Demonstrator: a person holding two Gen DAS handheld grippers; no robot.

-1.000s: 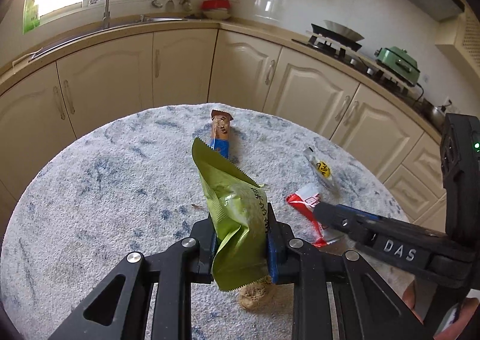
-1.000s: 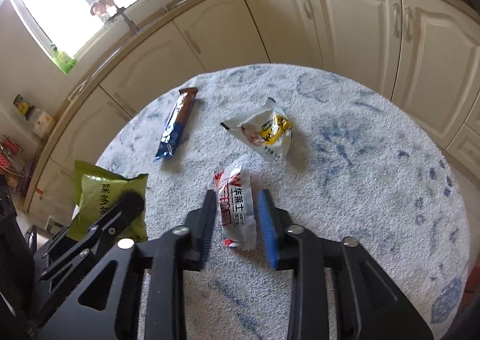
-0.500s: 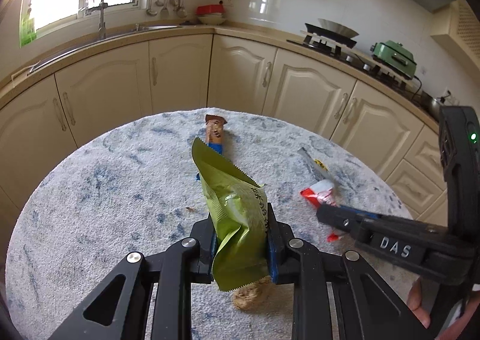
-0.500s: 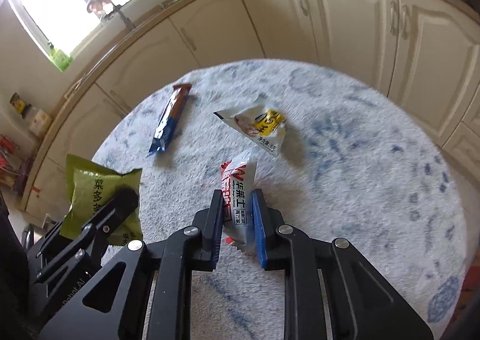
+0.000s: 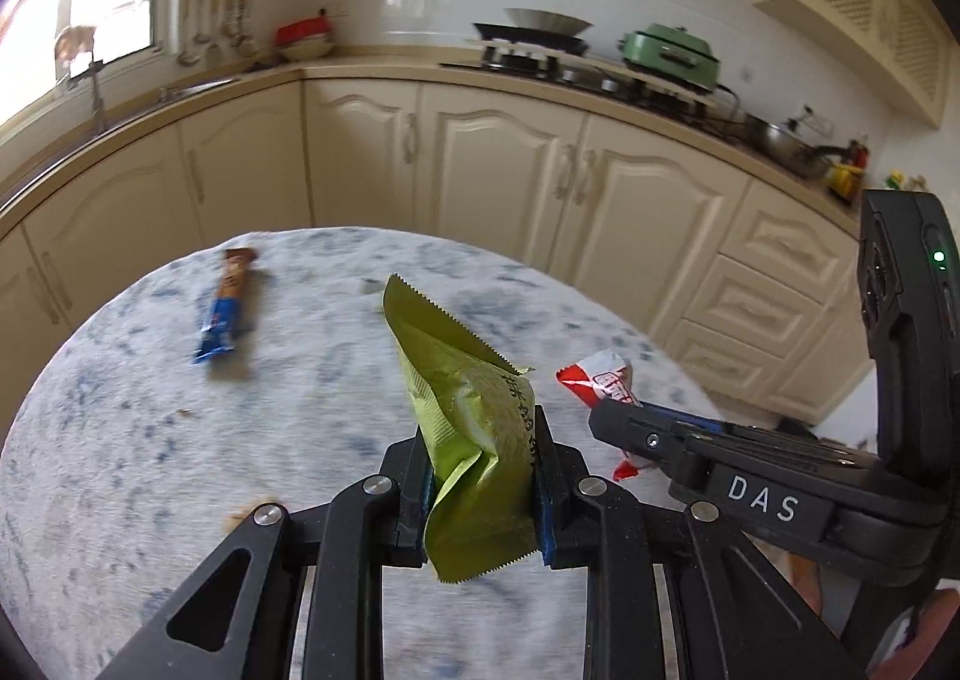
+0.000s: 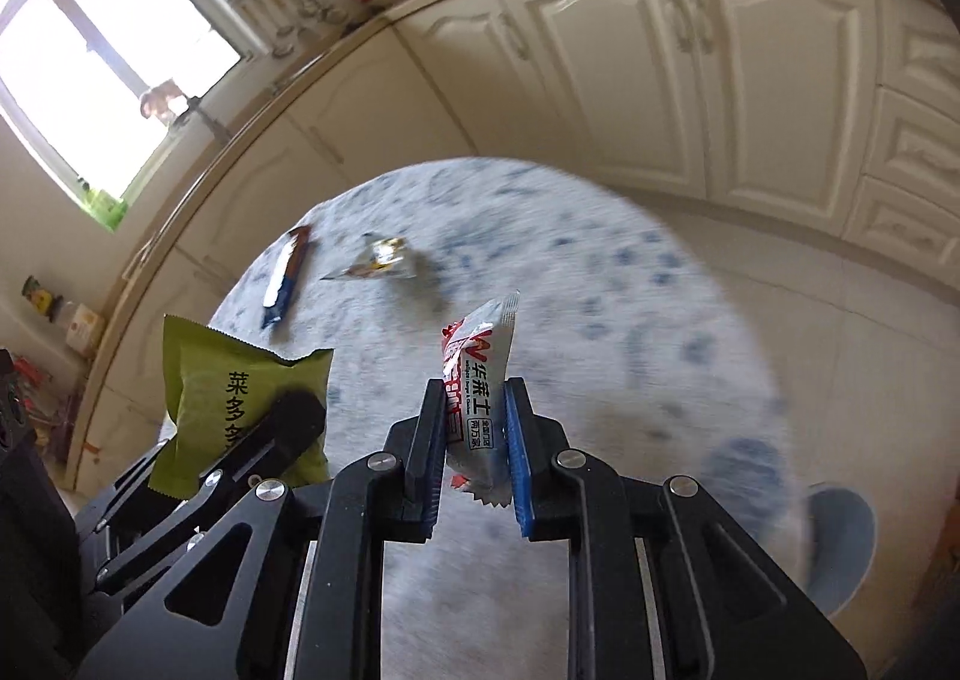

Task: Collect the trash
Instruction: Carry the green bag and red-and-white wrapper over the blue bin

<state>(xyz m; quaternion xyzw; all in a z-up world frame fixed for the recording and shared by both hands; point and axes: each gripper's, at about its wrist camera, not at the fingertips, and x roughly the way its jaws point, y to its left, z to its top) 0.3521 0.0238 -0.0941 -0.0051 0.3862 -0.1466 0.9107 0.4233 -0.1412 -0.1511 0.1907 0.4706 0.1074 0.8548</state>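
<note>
rug [image 6: 630, 320] mostly open; blue bar wrapper [image 6: 287, 275] and yellow packet [image 6: 375, 260] (far side) obstruct.

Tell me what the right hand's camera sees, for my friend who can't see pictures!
The right gripper pinches a red-and-white snack wrapper above a round blue-speckled table. To its left, the left gripper holds a green snack bag. A brown-and-blue bar wrapper and a crumpled clear wrapper lie on the table.
</note>
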